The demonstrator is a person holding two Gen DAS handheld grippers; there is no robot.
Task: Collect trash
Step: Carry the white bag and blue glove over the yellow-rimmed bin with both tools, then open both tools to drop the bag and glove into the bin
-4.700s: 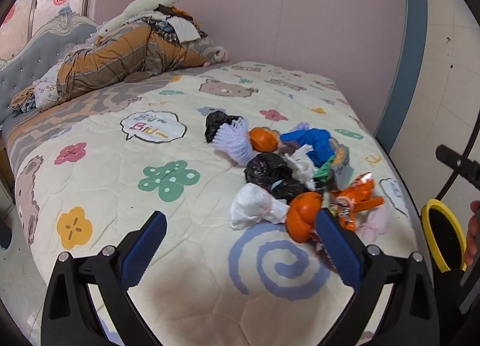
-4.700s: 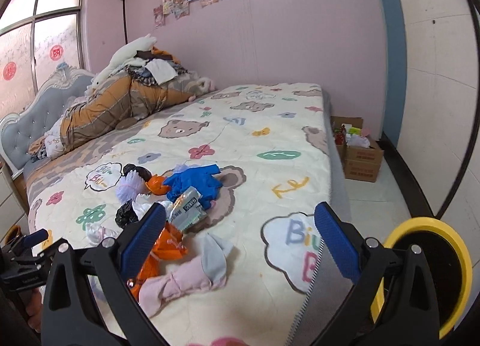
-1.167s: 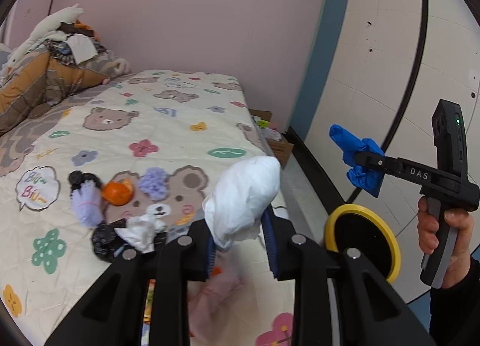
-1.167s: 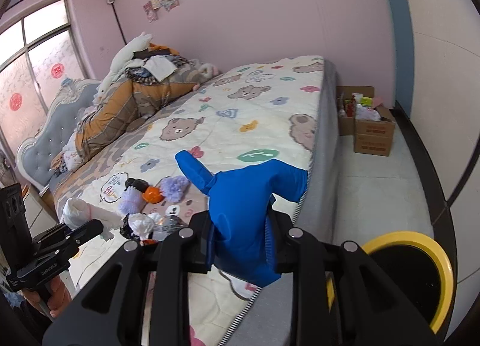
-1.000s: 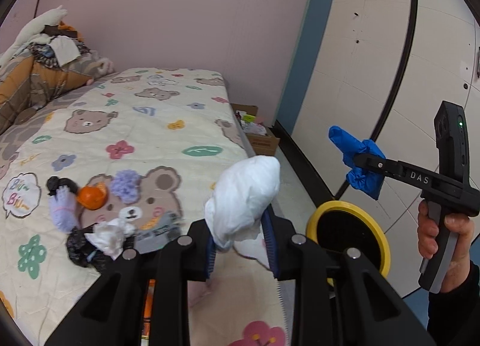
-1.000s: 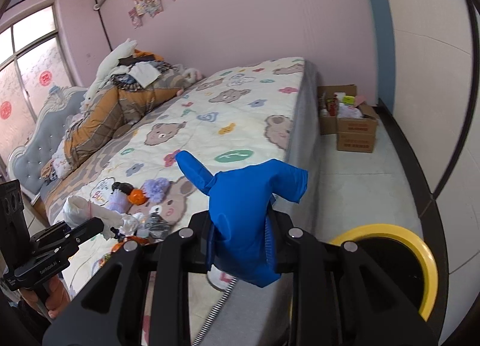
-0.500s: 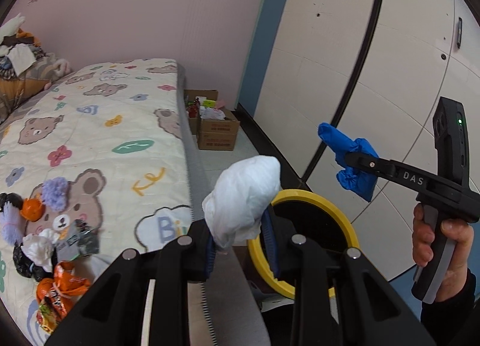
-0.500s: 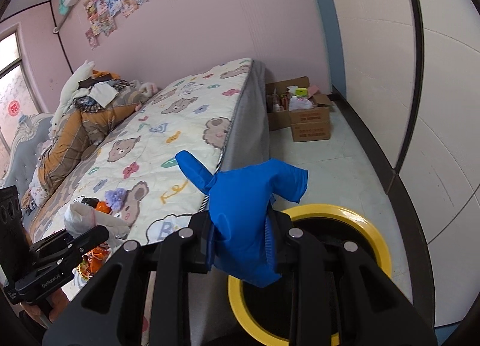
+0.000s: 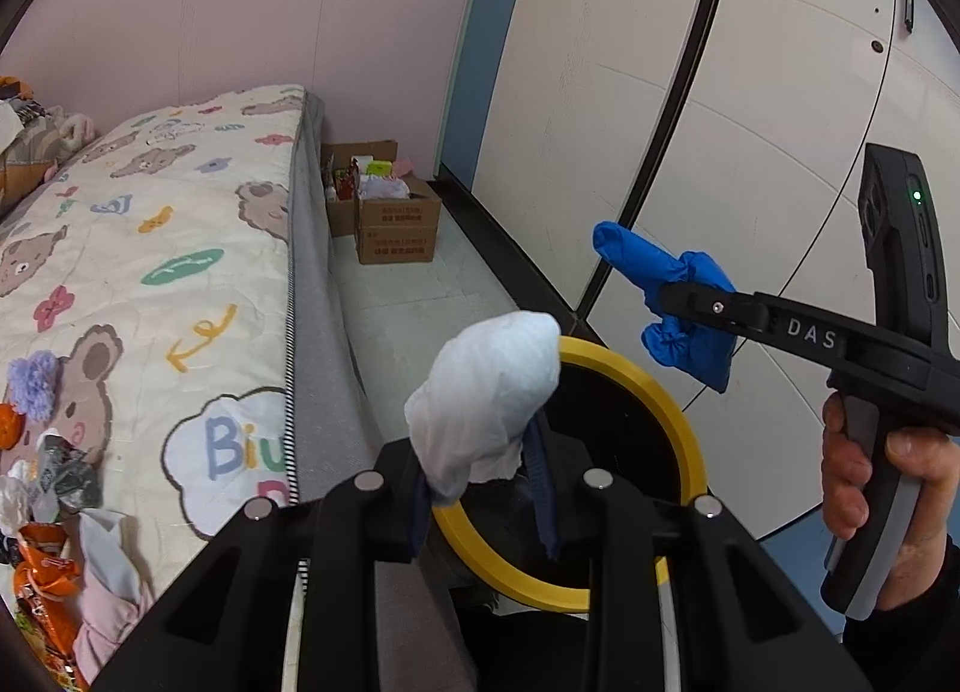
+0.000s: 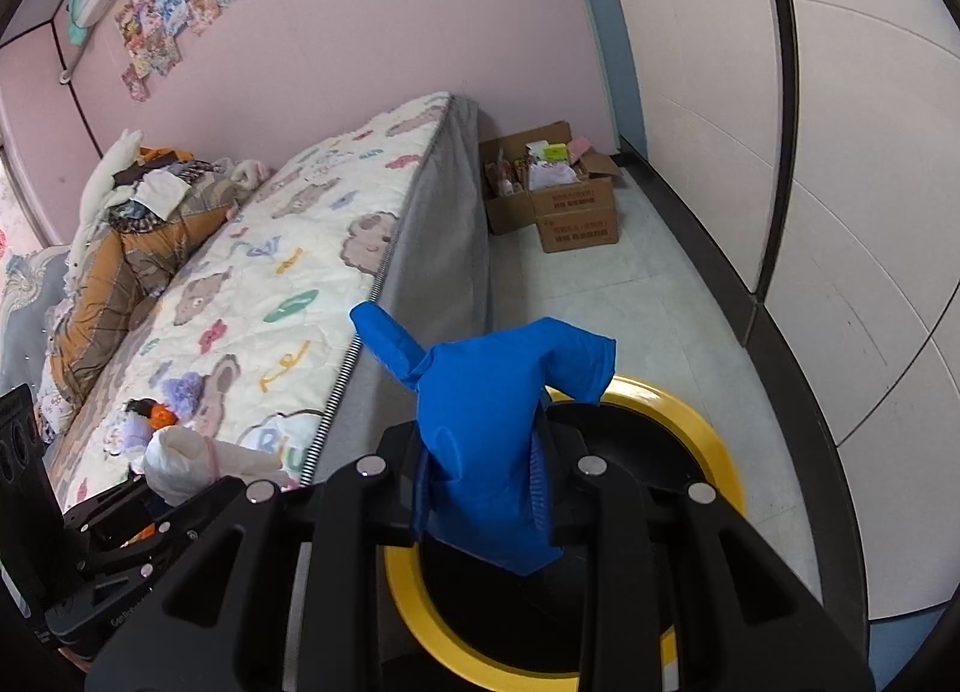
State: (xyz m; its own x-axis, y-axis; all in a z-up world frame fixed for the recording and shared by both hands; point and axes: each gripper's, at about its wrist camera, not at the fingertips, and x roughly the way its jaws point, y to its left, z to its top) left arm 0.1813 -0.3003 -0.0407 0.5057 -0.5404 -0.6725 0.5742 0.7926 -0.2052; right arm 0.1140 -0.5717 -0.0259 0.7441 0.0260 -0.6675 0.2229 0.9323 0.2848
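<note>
My left gripper (image 9: 483,503) is shut on a white crumpled bag (image 9: 489,398), held over the near rim of the yellow-rimmed black bin (image 9: 630,374) on the floor. My right gripper (image 10: 480,497) is shut on a blue glove (image 10: 480,422), also above that bin (image 10: 678,413). In the left wrist view the right gripper (image 9: 672,302) with the blue glove (image 9: 678,296) hangs at the right, a hand (image 9: 870,476) on its handle. In the right wrist view the left gripper with the white bag (image 10: 180,461) shows at the lower left. More trash (image 9: 48,488) lies on the bed.
The bed (image 9: 150,248) with a cartoon quilt runs along the left, its grey side (image 10: 432,272) next to the bin. Cardboard boxes (image 10: 558,194) with items stand on the floor by the pink wall. White wardrobe panels (image 9: 690,122) close off the right side.
Both grippers have swung away from the bed toward the bin and sunk a little. The bin now sits right under the white bag and the blue glove. Both grips are unchanged.
</note>
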